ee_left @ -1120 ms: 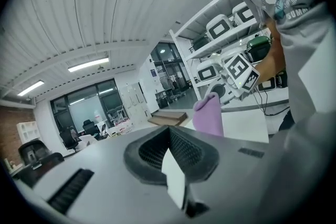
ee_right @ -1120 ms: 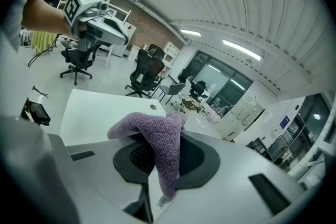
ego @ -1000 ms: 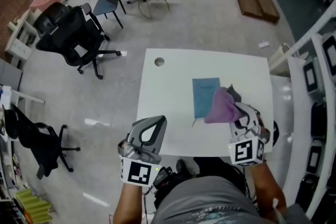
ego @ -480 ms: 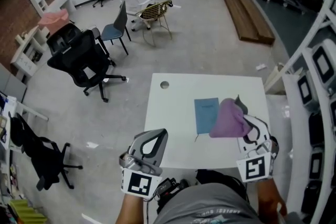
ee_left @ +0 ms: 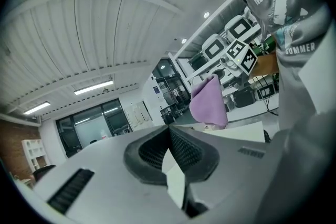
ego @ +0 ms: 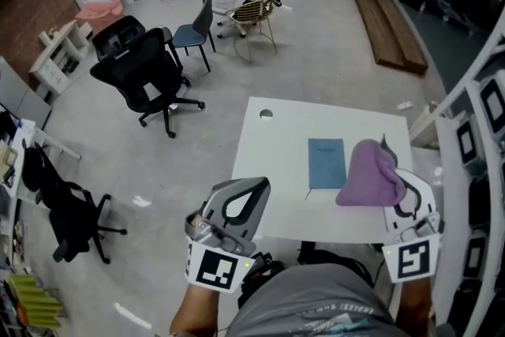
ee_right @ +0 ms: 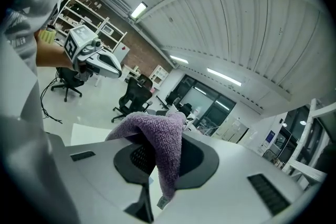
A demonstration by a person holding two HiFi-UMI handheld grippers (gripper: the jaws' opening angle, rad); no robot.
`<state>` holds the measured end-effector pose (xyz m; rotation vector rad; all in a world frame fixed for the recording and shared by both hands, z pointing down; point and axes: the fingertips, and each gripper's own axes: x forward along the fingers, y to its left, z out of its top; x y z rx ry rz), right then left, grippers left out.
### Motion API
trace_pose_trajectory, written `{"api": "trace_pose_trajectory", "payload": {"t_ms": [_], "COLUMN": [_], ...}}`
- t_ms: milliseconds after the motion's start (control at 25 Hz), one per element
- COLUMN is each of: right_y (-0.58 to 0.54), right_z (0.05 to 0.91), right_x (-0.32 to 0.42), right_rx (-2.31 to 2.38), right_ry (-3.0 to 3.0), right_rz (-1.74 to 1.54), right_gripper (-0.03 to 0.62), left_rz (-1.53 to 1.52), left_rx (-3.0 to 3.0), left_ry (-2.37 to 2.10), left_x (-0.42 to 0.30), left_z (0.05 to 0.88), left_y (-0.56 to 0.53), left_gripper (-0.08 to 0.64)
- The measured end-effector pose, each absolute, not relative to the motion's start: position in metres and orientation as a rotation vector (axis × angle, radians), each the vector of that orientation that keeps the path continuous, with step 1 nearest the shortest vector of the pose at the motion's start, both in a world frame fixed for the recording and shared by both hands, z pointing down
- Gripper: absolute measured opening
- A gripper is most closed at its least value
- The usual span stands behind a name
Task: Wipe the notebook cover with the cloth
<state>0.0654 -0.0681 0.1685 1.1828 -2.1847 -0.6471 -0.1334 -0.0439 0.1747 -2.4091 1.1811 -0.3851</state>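
Observation:
A blue notebook (ego: 326,163) lies flat on the white table (ego: 272,170), closed. Just to its right hangs a purple cloth (ego: 369,174), with my right gripper (ego: 387,170) shut on it and raised above the table's right part. The cloth drapes over the fingertips and hides them. In the right gripper view the cloth (ee_right: 157,139) folds over the jaws of the right gripper (ee_right: 157,152). My left gripper (ego: 246,193) is shut on nothing, held up off the table's front left edge. In the left gripper view the left gripper (ee_left: 169,131) points up, and the cloth (ee_left: 207,102) shows beyond it.
The table has a round cable hole (ego: 266,114) at its far left corner. Black office chairs (ego: 142,71), a grey-blue chair (ego: 197,24) and a wicker chair (ego: 256,12) stand on the floor beyond. Wooden planks (ego: 390,31) lie far right. White racking (ego: 481,130) runs along the right.
The head view has shifted, so the table sits lower and further right in the picture. The cloth in the right gripper has drifted slightly right, off the notebook's edge. The left gripper stays shut.

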Motion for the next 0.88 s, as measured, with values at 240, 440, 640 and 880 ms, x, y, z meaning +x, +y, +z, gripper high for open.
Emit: {"api": "trace_pose_trajectory", "payload": {"t_ms": [240,440,640,880], "right_y": [-0.056,-0.056,-0.054,-0.055], "right_z": [0.171,0.173,0.173,0.178], "right_x": [0.058,0.055,0.049,0.05], "right_rx": [1.153,1.14,1.141,1.132], "right_ry": [-2.176,-2.173,-2.179,-2.172], "right_rz": [-0.633,-0.64,-0.637,-0.647], "right_gripper": [0.075,0.075,0.075,0.075], "left_rz": [-0.379,-0.371,-0.37,-0.37], "left_rx": [-2.424,-2.431,-2.437,-2.442], "left_ry": [1.191,1.203,1.211,1.215], "left_x": [-0.137,-0.14,-0.145,-0.144], "left_z": [0.178,0.182,0.184,0.191], "left_y": [-0.035,-0.034,-0.032,-0.033], "left_gripper": [0.002,0.002,0.002,0.002]}}
